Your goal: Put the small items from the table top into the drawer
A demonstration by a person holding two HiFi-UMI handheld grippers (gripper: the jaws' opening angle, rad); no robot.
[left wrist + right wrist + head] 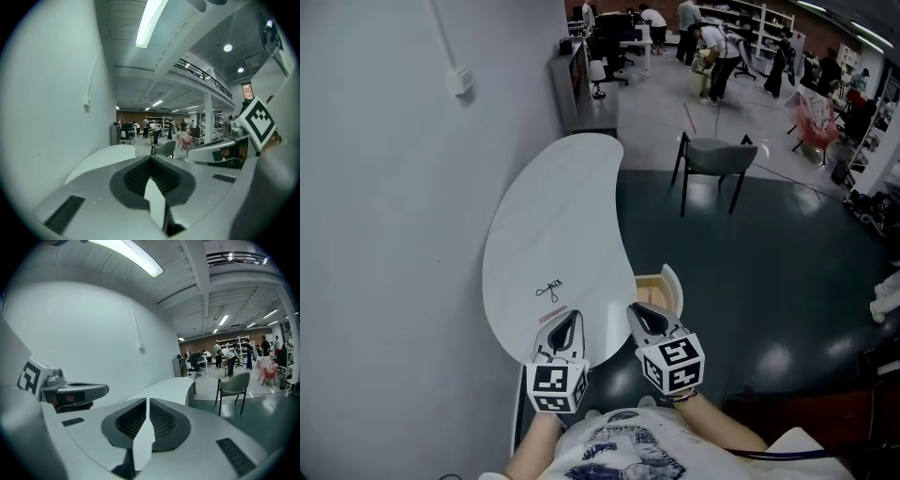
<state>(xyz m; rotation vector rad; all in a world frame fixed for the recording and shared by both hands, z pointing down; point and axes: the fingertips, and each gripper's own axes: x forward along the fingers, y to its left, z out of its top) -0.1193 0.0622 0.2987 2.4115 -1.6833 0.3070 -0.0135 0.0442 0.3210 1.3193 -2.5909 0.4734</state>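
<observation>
On the white curved table (562, 206) lie a small black scissor-like tool (548, 290) and a thin pinkish stick (553, 314), near its front end. An open drawer (654, 289) with a pale wooden inside juts out at the table's right edge. My left gripper (567, 319) hovers over the table's front end, just behind the stick, shut and empty. My right gripper (639, 309) is shut and empty too, held beside the drawer's near end. In the left gripper view the jaws (151, 159) meet with nothing between them; the right gripper view shows the same (146, 401).
A white wall runs along the table's left side. A grey chair (712, 159) stands on the dark floor beyond the table. Far back are desks, shelves and several people. The right gripper view shows the left gripper (70, 392) at its left.
</observation>
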